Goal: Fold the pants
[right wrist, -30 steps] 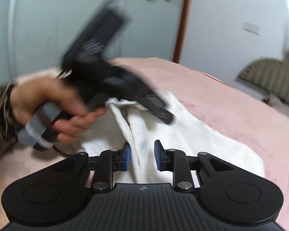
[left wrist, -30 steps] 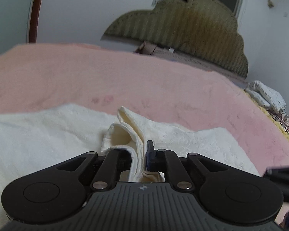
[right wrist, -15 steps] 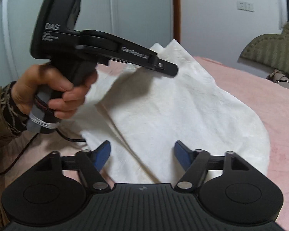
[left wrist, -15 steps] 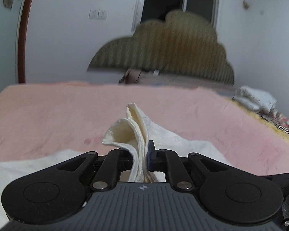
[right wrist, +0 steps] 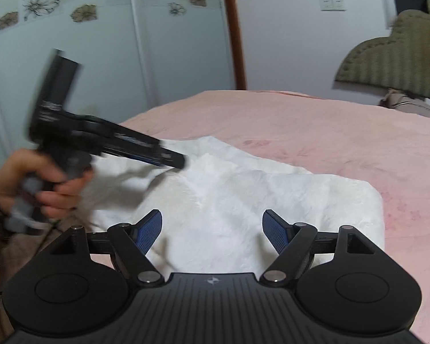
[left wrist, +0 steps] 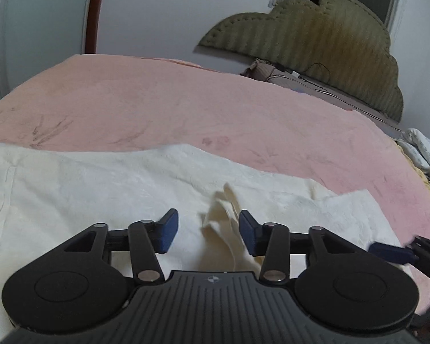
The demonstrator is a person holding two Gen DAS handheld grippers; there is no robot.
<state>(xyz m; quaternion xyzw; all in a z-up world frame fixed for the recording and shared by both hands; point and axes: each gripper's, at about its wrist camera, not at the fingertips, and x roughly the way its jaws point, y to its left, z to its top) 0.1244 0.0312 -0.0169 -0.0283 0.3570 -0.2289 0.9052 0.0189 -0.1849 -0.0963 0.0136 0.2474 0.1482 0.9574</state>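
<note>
Now the left tongs have just been opening, their blue ribbed pads standing apart with a soft peaked ruffle of cloth between them, the right pad just beside it; the right tongs are spread wide over flat cloth, gripping nothing; the cream pants, a crinkled, embossed fabric, lie folded into a rounded slab on the fuzzy pink blanket of the bed; a person's left hand grips the blurred black handle; beyond stands a scalloped, ribbed olive headboard.
</note>
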